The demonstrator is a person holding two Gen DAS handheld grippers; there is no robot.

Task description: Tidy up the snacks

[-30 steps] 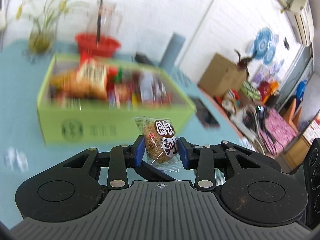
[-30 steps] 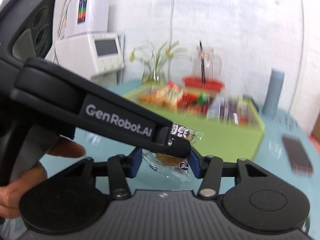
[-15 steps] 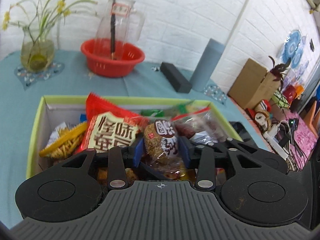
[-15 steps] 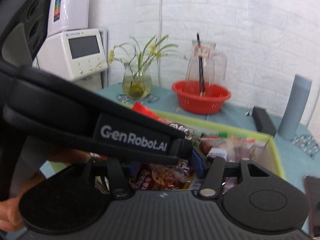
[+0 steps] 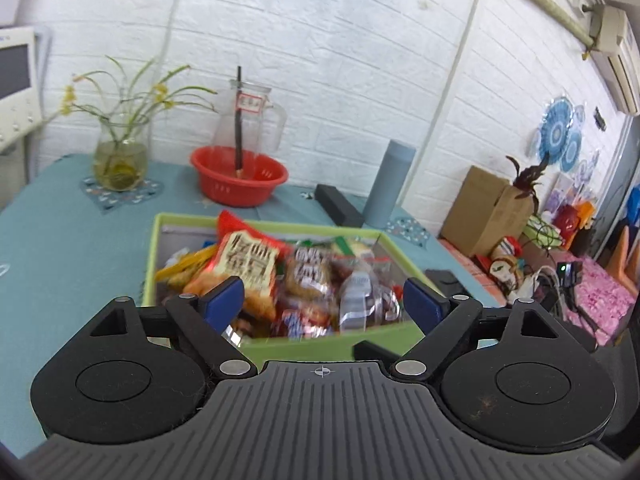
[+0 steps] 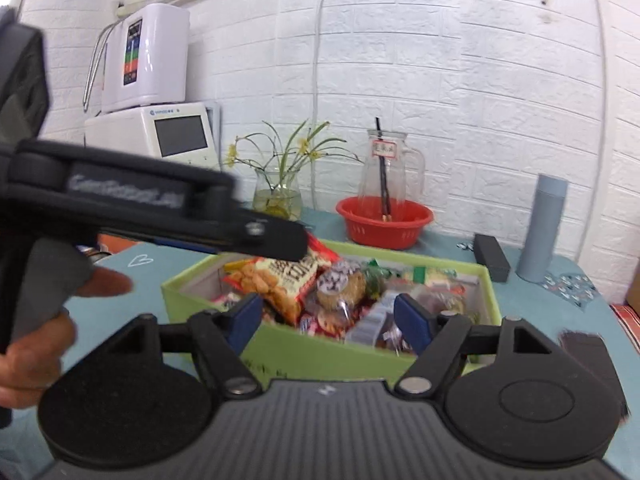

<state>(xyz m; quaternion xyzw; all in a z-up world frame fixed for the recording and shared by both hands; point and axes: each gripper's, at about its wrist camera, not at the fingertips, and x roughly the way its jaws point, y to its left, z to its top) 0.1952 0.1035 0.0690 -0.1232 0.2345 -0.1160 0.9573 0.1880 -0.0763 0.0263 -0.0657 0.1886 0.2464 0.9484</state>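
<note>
A green box (image 5: pixel 276 346) full of snack packets stands on the teal table; it also shows in the right wrist view (image 6: pixel 332 350). A round brown snack packet (image 5: pixel 306 276) lies on the pile, seen too in the right wrist view (image 6: pixel 340 284), beside an orange-red bag (image 5: pixel 246 260). My left gripper (image 5: pixel 324 304) is open and empty just above the box's near side. My right gripper (image 6: pixel 328 320) is open and empty before the box. The left gripper's body (image 6: pixel 160 208) crosses the right wrist view at the left.
Behind the box stand a red basin (image 5: pixel 239 176) with a glass pitcher (image 5: pixel 250 112), a flower vase (image 5: pixel 119 156), a grey cylinder (image 5: pixel 390 184) and a black case (image 5: pixel 338 210). A dark phone (image 6: pixel 588 356) lies right of the box. White appliances (image 6: pixel 148 92) stand at the back left.
Both grippers carried brown snack packets to the box, opened and let them go into it. Both have since pulled back a little.
</note>
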